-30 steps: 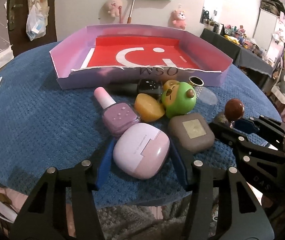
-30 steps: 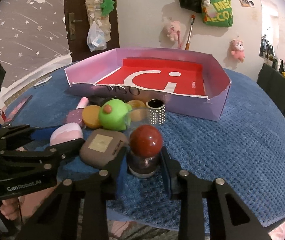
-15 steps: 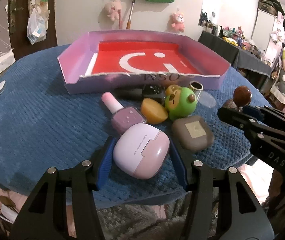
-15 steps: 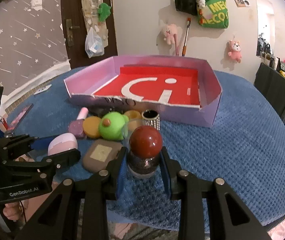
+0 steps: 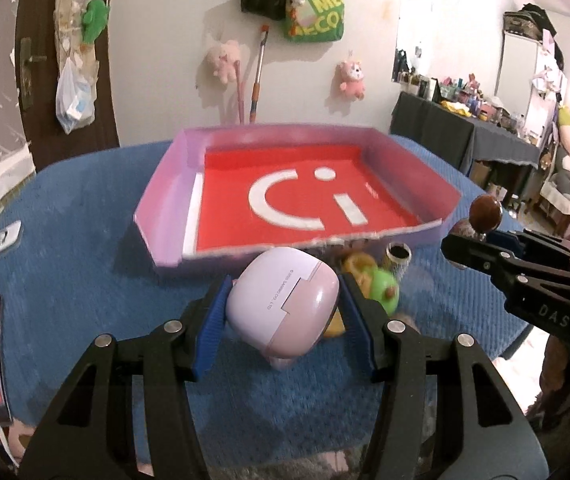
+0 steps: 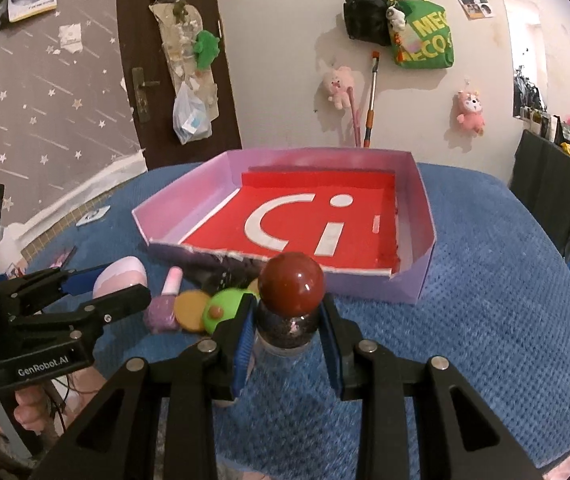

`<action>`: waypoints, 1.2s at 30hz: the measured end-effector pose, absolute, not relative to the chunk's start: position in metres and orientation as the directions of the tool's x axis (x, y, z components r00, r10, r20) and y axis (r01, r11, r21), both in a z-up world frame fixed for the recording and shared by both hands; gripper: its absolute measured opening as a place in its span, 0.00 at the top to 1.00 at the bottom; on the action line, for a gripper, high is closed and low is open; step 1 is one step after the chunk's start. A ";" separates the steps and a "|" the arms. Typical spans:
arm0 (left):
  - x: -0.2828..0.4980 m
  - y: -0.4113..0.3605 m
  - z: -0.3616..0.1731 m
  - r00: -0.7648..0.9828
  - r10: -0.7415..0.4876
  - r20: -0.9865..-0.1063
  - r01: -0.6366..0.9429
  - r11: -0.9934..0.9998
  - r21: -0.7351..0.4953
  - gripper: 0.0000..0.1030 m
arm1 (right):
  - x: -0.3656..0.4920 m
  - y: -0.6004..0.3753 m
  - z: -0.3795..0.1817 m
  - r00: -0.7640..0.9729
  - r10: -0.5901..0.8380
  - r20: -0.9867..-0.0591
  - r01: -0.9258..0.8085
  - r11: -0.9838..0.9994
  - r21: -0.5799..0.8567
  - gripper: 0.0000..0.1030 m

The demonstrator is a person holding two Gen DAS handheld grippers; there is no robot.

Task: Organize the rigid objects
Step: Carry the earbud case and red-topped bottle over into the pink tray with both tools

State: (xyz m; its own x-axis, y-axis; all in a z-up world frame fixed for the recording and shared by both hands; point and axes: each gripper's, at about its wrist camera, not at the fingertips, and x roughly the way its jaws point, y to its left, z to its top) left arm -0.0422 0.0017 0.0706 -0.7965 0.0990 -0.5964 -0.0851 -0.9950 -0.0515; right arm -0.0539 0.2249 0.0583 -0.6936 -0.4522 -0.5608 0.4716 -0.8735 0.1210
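From the left wrist: the left tongs (image 5: 283, 312) grip the pink case (image 5: 285, 306) on both sides, above the desk (image 5: 65, 248); the open box (image 5: 165, 236) lies straight ahead, just beyond.

From the right wrist: the right tongs (image 6: 287, 326) are clamped on the red-capped bottle (image 6: 290, 308); the box (image 6: 417, 280) is ahead, slightly right.

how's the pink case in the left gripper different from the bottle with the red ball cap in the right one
The pink case is a wide, opaque, rounded pebble lying tilted; the bottle is narrower, clear with dark contents, and stands upright under its round red cap. The case fills a wider gap between the left gripper's pads than the bottle does in the right gripper. Both are clamped between blue pads, just short of the purple tray.
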 end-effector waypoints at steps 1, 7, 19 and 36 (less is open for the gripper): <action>-0.045 0.001 0.073 -0.801 0.099 -0.591 -0.088 -0.995 -0.048 0.50 | -0.056 0.225 0.061 -0.697 -0.451 -0.557 0.471 -0.874 0.119 0.68; -0.065 0.000 0.090 -0.822 0.106 -0.560 -0.107 -0.994 -0.029 0.50 | -0.074 0.221 0.071 -0.708 -0.446 -0.547 0.471 -0.876 0.104 0.68; -0.118 -0.003 0.103 -0.828 0.121 -0.548 -0.137 -0.990 -0.011 0.50 | -0.116 0.203 0.079 -0.699 -0.440 -0.564 0.478 -0.874 0.089 0.68; -0.195 -0.013 0.080 -0.723 0.171 -0.670 -0.141 -0.985 -0.098 0.50 | -0.177 0.192 0.074 -0.677 -0.389 -0.624 0.447 -0.892 0.071 0.68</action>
